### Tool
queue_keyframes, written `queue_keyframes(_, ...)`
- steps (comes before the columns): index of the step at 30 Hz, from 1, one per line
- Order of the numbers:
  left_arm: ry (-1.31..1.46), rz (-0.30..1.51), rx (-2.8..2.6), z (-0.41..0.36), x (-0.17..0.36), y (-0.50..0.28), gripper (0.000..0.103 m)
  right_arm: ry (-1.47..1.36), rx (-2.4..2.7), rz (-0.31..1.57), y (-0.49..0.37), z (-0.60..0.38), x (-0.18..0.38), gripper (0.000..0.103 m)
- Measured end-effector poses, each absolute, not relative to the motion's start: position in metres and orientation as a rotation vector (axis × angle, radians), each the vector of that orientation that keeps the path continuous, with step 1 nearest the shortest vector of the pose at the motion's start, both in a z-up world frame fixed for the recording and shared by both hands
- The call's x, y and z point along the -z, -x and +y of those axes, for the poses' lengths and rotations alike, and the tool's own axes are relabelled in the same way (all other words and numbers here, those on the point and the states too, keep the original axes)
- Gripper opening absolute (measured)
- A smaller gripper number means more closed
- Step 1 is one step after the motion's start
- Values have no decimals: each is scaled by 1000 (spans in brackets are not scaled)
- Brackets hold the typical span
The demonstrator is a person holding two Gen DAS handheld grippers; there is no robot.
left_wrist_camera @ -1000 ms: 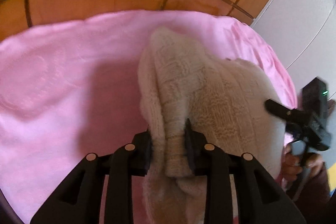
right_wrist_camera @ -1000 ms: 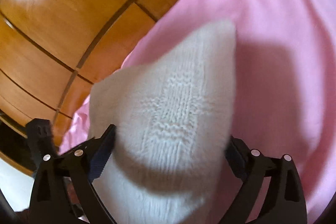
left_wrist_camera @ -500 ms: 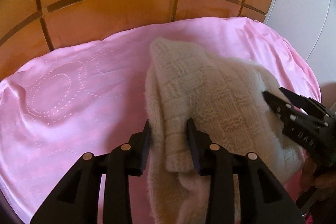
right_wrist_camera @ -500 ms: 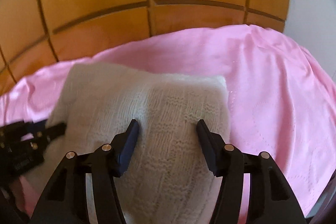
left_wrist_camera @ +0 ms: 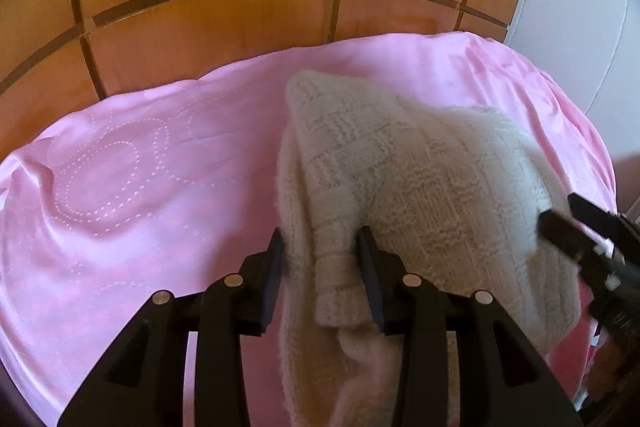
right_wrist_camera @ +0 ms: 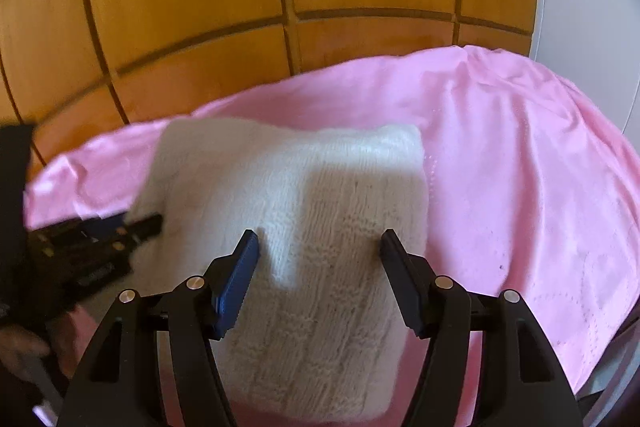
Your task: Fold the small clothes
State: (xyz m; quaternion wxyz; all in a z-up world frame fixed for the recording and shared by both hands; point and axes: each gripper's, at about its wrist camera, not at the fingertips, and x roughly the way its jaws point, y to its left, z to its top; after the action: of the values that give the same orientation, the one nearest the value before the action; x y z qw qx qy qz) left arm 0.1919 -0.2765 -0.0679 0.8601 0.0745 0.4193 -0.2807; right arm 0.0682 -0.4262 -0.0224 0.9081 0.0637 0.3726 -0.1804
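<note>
Cream knit garment (left_wrist_camera: 420, 187) is lying folded on the pink sheet (left_wrist_camera: 140, 187), right of the frame centre in the left wrist view. Its long axis is running from 6 to 12 o'clock there, narrow corner pointing at 12, bulk bulging toward 3. In the right wrist view the same knit (right_wrist_camera: 304, 211) is showing a straight folded edge across the top, running 9 to 3 o'clock.

Left gripper (left_wrist_camera: 320, 247) is sitting at the near end of the garment, straddling a rolled ribbed band at the left edge. Jaws have just been opening; the band is between them, the left pad is touching the knit, and a thin gap is showing at the right pad, so no firm pinch.

Right gripper (right_wrist_camera: 318, 241) is standing spread over the top of the knit, pads apart with fabric between and below them, neither pad pressing it. Its jaws have just been opening slightly after narrowing.

Each gripper is showing in the other's view: right one at 3 o'clock (left_wrist_camera: 580, 239), left one at 9 o'clock (right_wrist_camera: 120, 227), both at the garment's edges.

Wooden panelling (left_wrist_camera: 240, 7) with dark grooves is filling the background from 10 to 1 o'clock. A pale wall (left_wrist_camera: 580, 7) is standing at 2 o'clock. A hand (right_wrist_camera: 24, 347) is blurring in at 8 o'clock.
</note>
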Motion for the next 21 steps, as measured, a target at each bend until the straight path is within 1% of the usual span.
queue_keyframes(2,-155,888,588,-277,71,-194,39,-112,385,795,-74,-423,31,67)
queue_keyframes(3,-150,900,584,-277,75,-197,43,-98,392,804,-78,-421,36,68)
queue_keyframes(5,-115,925,581,-274,82,-204,45,-55,418,809,-87,-415,45,69)
queue_keyframes(6,-71,948,582,-270,87,-211,52,-41,430,807,-89,-412,47,70)
queue_keyframes(7,-53,956,575,-267,89,-214,55,-30,441,804,-90,-410,48,70)
queue_keyframes(11,-48,947,567,-258,83,-207,55,-31,474,826,-89,-405,41,70)
queue_keyframes(13,-38,925,556,-250,74,-197,57,-67,483,823,-83,-405,33,77)
queue_keyframes(14,-29,911,543,-244,68,-191,65,-106,492,817,-78,-406,27,79)
queue_keyframes(15,-24,901,534,-239,64,-188,70,-137,496,807,-73,-406,21,79)
queue_keyframes(16,-13,886,526,-232,59,-183,70,-153,502,793,-68,-405,16,81)
queue_keyframes(17,-2,877,518,-225,54,-177,71,-141,518,776,-63,-400,9,87)
queue_keyframes(18,2,875,509,-219,50,-173,74,-124,535,764,-59,-396,4,89)
queue_keyframes(20,0,858,477,-208,43,-161,78,-109,552,745,-50,-385,-5,89)
queue_keyframes(21,-3,853,470,-204,41,-157,79,-112,561,737,-45,-381,-9,92)
